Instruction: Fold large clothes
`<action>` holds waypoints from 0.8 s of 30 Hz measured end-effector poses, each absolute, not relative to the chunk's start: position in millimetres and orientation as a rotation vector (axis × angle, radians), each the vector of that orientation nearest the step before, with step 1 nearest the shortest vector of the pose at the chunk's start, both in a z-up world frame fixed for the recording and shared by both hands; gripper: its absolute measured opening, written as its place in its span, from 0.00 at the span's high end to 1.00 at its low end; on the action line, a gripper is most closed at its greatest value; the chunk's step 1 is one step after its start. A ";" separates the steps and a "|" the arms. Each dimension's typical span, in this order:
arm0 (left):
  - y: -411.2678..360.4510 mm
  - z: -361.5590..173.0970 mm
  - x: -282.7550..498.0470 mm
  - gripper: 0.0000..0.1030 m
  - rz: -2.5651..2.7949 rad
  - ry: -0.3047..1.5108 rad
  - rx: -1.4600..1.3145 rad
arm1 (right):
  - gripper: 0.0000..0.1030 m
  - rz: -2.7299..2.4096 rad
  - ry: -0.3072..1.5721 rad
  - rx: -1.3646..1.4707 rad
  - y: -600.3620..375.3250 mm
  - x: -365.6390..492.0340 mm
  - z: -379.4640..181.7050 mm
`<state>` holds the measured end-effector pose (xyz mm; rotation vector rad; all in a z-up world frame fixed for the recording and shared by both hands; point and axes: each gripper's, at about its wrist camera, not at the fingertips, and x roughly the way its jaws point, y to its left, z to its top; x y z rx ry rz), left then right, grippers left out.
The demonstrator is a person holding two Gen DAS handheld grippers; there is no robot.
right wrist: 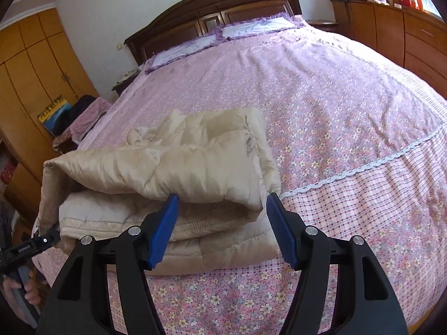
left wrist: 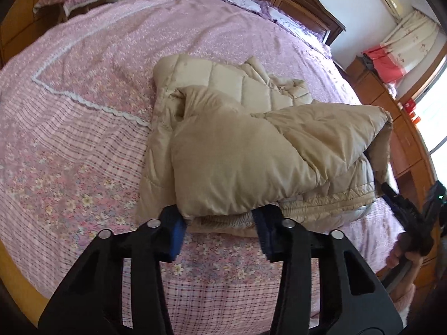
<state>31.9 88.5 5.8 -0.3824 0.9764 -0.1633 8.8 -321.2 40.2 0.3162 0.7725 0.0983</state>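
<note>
The coat [left wrist: 251,145] lies on the bed [left wrist: 83,128], near the foot edge on my side, already doubled over itself: a padded flap sits on top of the quilted body, and ribbed hem layers are stacked at the near edge.

Left tongs [left wrist: 220,227]: the jaws stand either side of the near corner of the top flap. Cloth sits between the blue pads [left wrist: 176,230], but I see a gap at the right pad, so I read this as not yet clamped. I place them at the corner because a corner gives control of the whole flap.

Right tongs [right wrist: 222,229]: jaws wide, straddling the other end of the same near edge, where the flap rolls over the hem. Pads are apart from the fabric; nothing held.

Judgement: both tongs take the near edge at its two ends so the next fold goes over evenly, away from me. The slick, puffy shell will likely spring back or slide, so a deep bite through several layers seems wise.
</note>
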 end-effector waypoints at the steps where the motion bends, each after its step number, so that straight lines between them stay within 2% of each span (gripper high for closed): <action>1: 87.9 5.4 32.6 0.64 -0.172 0.977 -0.389 | 0.39 0.116 0.783 0.328 -321.6 10.7 38.2; 4: 86.5 7.5 32.1 0.79 -0.203 0.968 -0.401 | 0.47 0.176 0.810 0.393 -325.3 15.7 31.9; 6: 86.0 12.3 31.7 0.84 -0.210 0.954 -0.399 | 0.64 0.208 0.796 0.406 -327.5 15.3 33.8; 7: 85.9 15.6 31.4 0.85 -0.210 0.944 -0.395 | 0.69 0.215 0.787 0.403 -327.6 14.5 36.2; 9: 87.2 25.5 31.6 0.87 -0.213 0.919 -0.391 | 0.91 0.220 0.766 0.375 -326.5 13.0 44.6; 10: 87.4 31.5 33.2 0.87 -0.214 0.904 -0.386 | 0.94 0.212 0.748 0.353 -325.9 12.4 51.0; 18: 99.3 82.1 76.0 0.88 -0.166 0.785 -0.364 | 0.98 0.189 0.637 0.324 -329.8 35.7 96.9; 24: 99.4 87.0 128.6 0.87 -0.087 0.818 -0.254 | 0.98 0.158 0.630 0.261 -322.8 82.2 108.9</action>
